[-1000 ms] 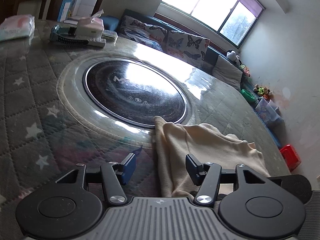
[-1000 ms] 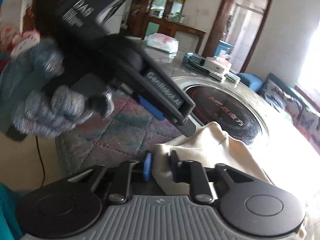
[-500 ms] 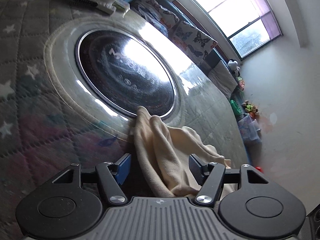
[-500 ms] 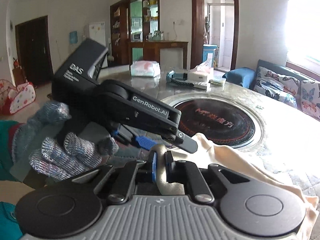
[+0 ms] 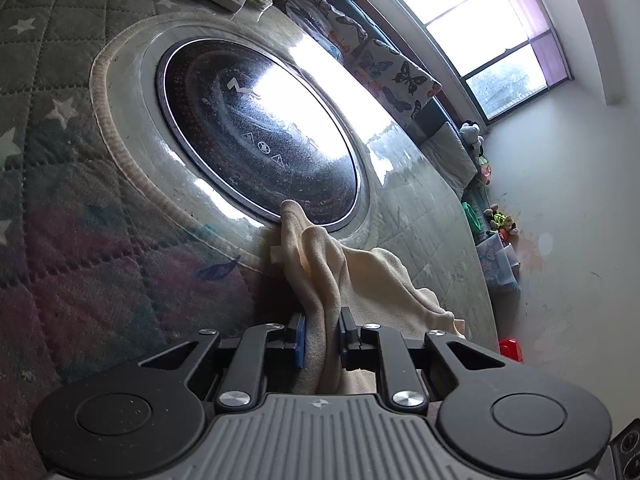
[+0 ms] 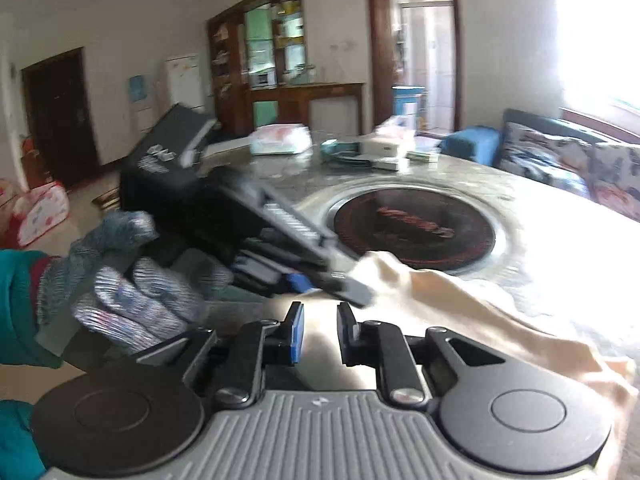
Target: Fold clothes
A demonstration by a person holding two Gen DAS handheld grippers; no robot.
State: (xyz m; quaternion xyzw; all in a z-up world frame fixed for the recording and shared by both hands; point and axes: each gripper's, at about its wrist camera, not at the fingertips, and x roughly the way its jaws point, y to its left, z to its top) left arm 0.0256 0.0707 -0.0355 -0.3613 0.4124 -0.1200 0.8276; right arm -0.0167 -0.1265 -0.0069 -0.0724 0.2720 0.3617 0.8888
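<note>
Two butterfly cushions (image 5: 384, 64) beyond table (image 5: 80, 240)

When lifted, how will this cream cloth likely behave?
Probably floppy: the cream cloth bunches and hangs in soft folds at the closing left tool. Likely light, since one pinched edge raises it. Its loose end would probably drag over the table.

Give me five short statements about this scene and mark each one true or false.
1. The left gripper has cream cloth between its fingers. True; its jaws are closing.
2. The cloth is dark blue. False; it is cream.
3. A round black glass plate is set into the table. True.
4. The hand on the left gripper is bare. False; it wears a knitted glove.
5. The right gripper is wide open. False; the gap is narrow, jaws opening.
</note>
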